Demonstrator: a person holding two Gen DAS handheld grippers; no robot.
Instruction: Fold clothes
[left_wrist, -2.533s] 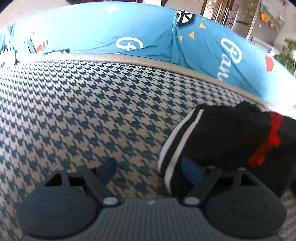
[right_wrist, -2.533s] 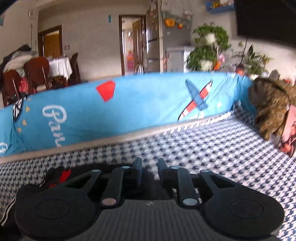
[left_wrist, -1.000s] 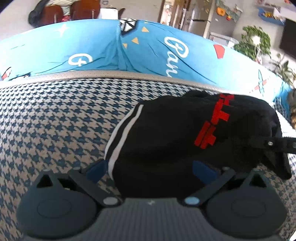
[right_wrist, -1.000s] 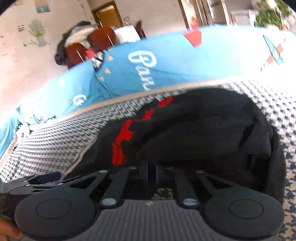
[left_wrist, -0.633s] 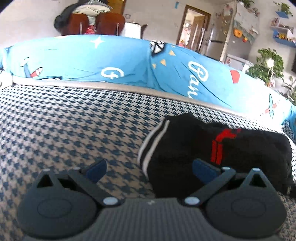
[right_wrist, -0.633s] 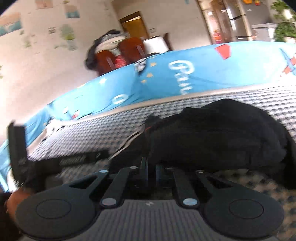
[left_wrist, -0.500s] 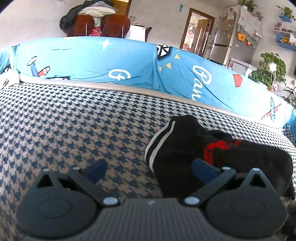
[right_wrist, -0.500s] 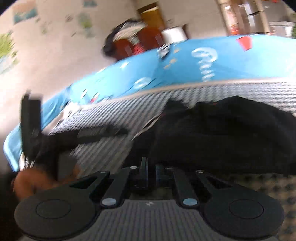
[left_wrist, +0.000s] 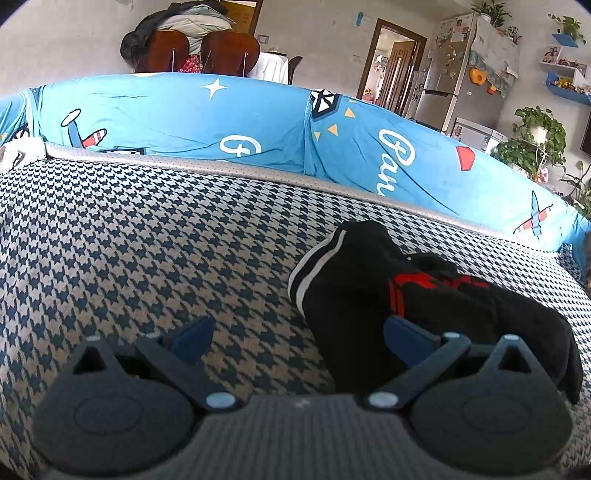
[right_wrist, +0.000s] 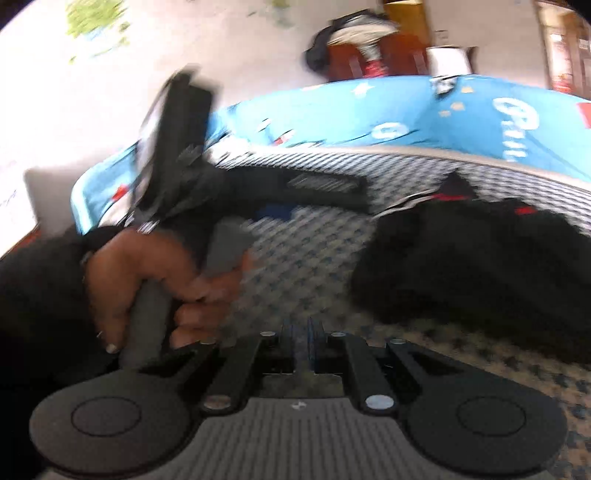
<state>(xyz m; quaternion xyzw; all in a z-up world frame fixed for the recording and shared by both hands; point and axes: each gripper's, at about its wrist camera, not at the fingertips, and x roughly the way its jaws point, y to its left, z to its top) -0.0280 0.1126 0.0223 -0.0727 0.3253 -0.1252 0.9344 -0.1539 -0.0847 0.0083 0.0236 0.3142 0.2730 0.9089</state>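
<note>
A black garment (left_wrist: 424, 306) with white stripes and a red print lies bunched on the houndstooth cover (left_wrist: 129, 240), right of centre in the left wrist view. My left gripper (left_wrist: 299, 336) is open. Its right finger (left_wrist: 406, 336) sits over the garment's near edge, its left finger over bare cover. The right wrist view is blurred. There, the same garment (right_wrist: 480, 266) lies to the right, and my right gripper (right_wrist: 303, 341) is shut with nothing between its pads, low over the cover and apart from the cloth. A person's hand (right_wrist: 147, 273) holds the left gripper's handle at the left.
A blue printed cushion wall (left_wrist: 258, 125) borders the far edge of the cover. Behind it stand brown chairs piled with clothes (left_wrist: 195, 48), a doorway, a fridge (left_wrist: 461, 85) and potted plants (left_wrist: 535, 140). Bare cover stretches to the left of the garment.
The right gripper has swung left, away from the garment, so the hand with the left gripper now fills its left side. The left gripper pulled back from the garment a second ago and stays open.
</note>
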